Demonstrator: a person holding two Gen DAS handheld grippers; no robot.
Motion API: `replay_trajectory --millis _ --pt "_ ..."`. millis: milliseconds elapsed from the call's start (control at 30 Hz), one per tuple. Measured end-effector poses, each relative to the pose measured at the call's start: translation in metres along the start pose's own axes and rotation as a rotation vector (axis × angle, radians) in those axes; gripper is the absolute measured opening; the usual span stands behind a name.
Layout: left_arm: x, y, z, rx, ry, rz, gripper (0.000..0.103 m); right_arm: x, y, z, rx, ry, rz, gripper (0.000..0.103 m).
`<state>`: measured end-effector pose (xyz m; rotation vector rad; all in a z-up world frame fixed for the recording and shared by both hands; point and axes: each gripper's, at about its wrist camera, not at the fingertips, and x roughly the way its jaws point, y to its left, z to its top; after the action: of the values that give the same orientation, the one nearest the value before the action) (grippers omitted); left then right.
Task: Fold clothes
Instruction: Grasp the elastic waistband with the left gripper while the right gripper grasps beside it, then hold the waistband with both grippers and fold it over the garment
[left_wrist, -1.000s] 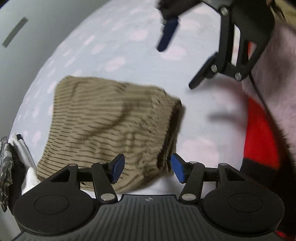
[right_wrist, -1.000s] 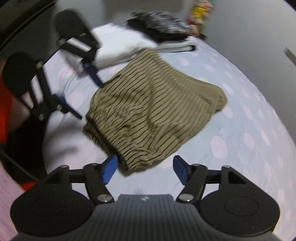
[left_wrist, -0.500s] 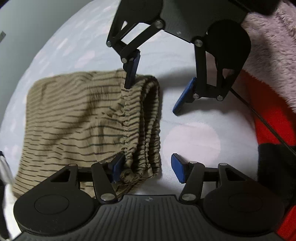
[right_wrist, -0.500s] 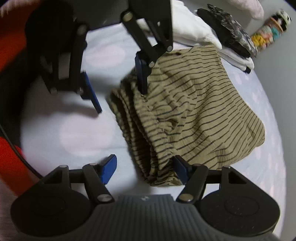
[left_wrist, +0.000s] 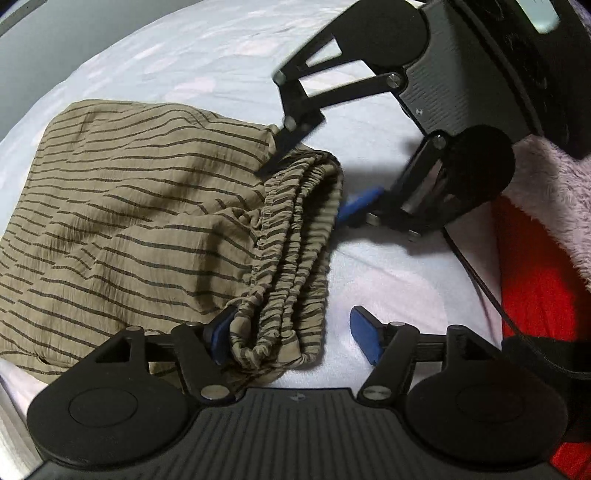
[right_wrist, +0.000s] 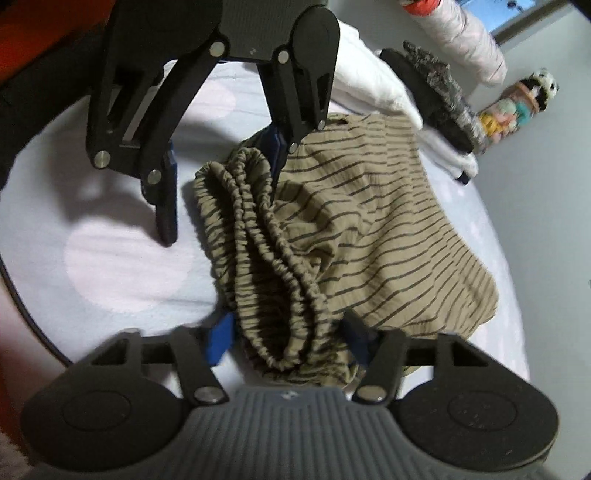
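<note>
Tan shorts with dark stripes (left_wrist: 129, 221) lie folded on a pale blue bed sheet with pink dots (left_wrist: 184, 55). Their gathered elastic waistband (right_wrist: 266, 258) runs between my two grippers. My left gripper (left_wrist: 291, 336) straddles one end of the waistband, jaws opening: the cloth touches only its left pad (left_wrist: 218, 332). In the right wrist view the left gripper (right_wrist: 221, 192) comes down from above. My right gripper (right_wrist: 288, 338) is closing on the other end, and both pads touch the bunched cloth. In the left wrist view the right gripper (left_wrist: 310, 186) pinches the far end.
Folded white clothes (right_wrist: 369, 85) and a dark patterned garment (right_wrist: 432, 81) lie beyond the shorts, with a small plush toy (right_wrist: 517, 107) near the wall. A person's fuzzy pink sleeve (left_wrist: 554, 192) and red garment (left_wrist: 532, 277) fill the right side.
Both grippers have come down from above the bed to the shorts' waistband, one at each end. The right jaws have narrowed onto the cloth. The left jaws have widened a little.
</note>
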<state>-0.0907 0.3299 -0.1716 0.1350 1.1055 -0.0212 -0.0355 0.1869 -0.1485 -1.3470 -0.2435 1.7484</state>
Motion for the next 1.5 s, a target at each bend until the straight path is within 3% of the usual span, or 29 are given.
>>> replay_trajectory --millis 67,167,233,300,400,567,667,733,933,1100,1267,1367,1500 --pt "0.0 -0.001 0.002 -0.005 0.011 0.009 0.079 0.002 -0.001 0.002 0.009 0.005 -0.035 0.035" --pt "-0.001 -0.006 0.006 0.007 0.028 0.05 0.077 -0.001 -0.014 0.006 0.091 -0.007 -0.032 0.034" --pt "-0.002 -0.008 0.009 0.009 0.034 0.09 0.066 -0.004 -0.024 0.008 0.137 -0.019 -0.031 0.034" --pt "-0.004 -0.006 0.011 -0.014 0.032 0.133 0.034 -0.007 -0.031 0.009 0.172 -0.018 -0.026 0.034" --pt "-0.014 0.005 0.012 -0.089 0.007 0.166 0.022 -0.009 -0.028 0.008 0.143 -0.011 -0.041 0.04" --pt "-0.037 0.011 0.014 -0.141 -0.043 0.185 0.02 -0.015 -0.008 0.004 0.029 -0.003 -0.092 0.045" --pt "-0.052 0.005 0.021 -0.125 -0.048 0.194 0.019 -0.021 -0.003 0.006 -0.01 0.0 -0.124 0.032" --pt "-0.065 -0.003 0.024 -0.115 -0.048 0.204 0.019 -0.03 -0.008 0.01 0.017 -0.014 -0.13 0.024" --pt "-0.121 -0.043 0.026 -0.096 -0.067 0.224 0.019 -0.078 -0.022 0.026 0.075 -0.049 -0.127 0.02" --pt "-0.156 -0.077 0.026 -0.072 -0.077 0.191 0.019 -0.133 -0.021 0.032 0.16 -0.059 -0.065 0.02" --pt "-0.182 -0.113 0.019 -0.031 -0.076 0.108 0.02 -0.185 -0.006 0.04 0.215 -0.043 0.014 0.02" --pt "-0.189 -0.119 0.018 -0.037 -0.073 0.096 0.02 -0.2 -0.004 0.046 0.246 -0.033 0.037 0.02" --pt "-0.19 -0.102 0.02 -0.094 -0.094 0.138 0.02 -0.197 -0.015 0.055 0.28 -0.023 0.009 0.02"
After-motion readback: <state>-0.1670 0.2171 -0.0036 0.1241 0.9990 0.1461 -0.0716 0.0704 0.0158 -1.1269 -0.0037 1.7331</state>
